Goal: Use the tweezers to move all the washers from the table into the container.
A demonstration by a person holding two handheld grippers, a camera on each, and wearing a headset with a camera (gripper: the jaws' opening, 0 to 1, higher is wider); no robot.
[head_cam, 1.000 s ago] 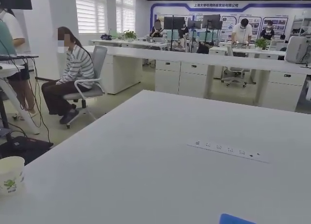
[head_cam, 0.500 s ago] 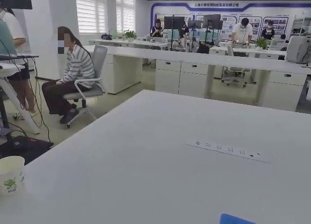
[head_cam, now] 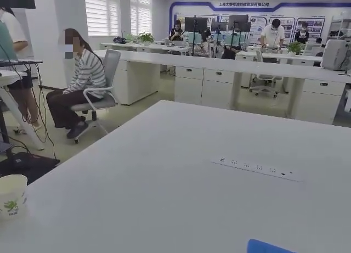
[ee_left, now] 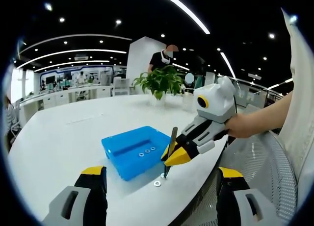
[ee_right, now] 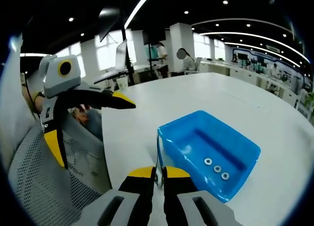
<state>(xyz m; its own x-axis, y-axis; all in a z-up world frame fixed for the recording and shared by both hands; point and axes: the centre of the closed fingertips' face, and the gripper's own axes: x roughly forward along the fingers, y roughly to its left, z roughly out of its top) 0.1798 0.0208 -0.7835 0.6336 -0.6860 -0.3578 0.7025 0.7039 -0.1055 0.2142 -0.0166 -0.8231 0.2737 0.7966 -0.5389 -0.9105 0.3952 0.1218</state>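
Left gripper view: right gripper (ee_left: 177, 156) clamped on near-upright tweezers (ee_left: 171, 141), tips down at a washer (ee_left: 163, 175) on the desk (ee_left: 59, 138), blue container (ee_left: 128, 152) just beside; left gripper (ee_left: 161, 170) jaws apart.

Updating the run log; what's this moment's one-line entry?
left gripper open | right gripper shut on tweezers | tip near two washers on table | blue container holds three washers
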